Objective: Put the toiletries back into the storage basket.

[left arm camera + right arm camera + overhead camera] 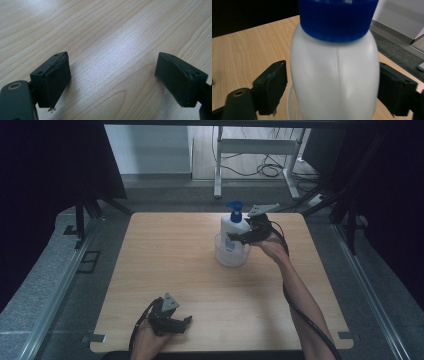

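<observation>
We record a light wooden table (165, 270) with visible grain and rounded corners, standing on grey flooring. Directly on its far right portion sits a clear round container (231, 254). A white pump bottle (234, 227) with a blue cap stands upright inside that container. We see the left gripper (176, 325) at the table's near edge.

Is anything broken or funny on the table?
A little. The left gripper has worn pads: the black cover peels and frays at its lower tip. The pump bottle stands upright in the clear bowl; nothing has spilled.
</observation>
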`<action>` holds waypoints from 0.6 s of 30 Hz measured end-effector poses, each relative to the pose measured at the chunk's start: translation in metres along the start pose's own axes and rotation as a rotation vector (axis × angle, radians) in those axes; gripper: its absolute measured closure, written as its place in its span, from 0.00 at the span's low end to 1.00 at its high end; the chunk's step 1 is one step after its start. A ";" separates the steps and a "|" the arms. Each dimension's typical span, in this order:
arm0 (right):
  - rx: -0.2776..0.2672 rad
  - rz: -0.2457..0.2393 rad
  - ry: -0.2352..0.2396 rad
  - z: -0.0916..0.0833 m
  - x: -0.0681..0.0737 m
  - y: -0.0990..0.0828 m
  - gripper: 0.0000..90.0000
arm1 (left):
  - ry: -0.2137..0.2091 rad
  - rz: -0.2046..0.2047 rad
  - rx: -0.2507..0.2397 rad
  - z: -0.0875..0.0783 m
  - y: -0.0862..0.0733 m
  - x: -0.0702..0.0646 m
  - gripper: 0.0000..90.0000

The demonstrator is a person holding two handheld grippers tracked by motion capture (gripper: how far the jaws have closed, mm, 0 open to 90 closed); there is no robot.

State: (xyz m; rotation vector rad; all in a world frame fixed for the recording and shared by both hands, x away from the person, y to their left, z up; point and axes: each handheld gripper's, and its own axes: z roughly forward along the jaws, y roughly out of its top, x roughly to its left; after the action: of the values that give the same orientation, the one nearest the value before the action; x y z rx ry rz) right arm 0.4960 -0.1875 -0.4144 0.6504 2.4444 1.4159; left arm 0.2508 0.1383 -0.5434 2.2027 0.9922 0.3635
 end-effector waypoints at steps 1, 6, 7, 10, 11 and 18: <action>-0.001 -0.001 -0.002 -0.001 0.001 0.001 0.16 | 0.000 -0.002 -0.001 0.000 0.000 0.000 0.14; -0.002 -0.009 -0.015 -0.007 0.003 0.006 0.15 | 0.000 -0.002 0.000 0.000 0.000 0.000 0.14; -0.001 -0.010 -0.017 -0.008 0.004 0.007 0.15 | 0.000 -0.001 0.000 0.000 0.000 0.000 0.14; 0.003 -0.012 -0.016 -0.012 0.005 0.009 0.15 | 0.000 -0.002 0.000 0.000 0.000 0.000 0.14; 0.005 -0.014 -0.018 -0.013 0.006 0.010 0.15 | 0.000 -0.001 0.000 0.000 0.000 0.000 0.14; 0.008 -0.010 -0.031 -0.020 0.007 0.011 0.12 | 0.000 -0.002 -0.001 0.000 0.000 0.000 0.14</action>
State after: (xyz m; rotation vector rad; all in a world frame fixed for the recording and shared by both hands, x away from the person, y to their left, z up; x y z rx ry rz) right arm 0.4848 -0.1944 -0.3952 0.6565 2.4273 1.3825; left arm 0.2507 0.1381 -0.5435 2.2009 0.9946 0.3633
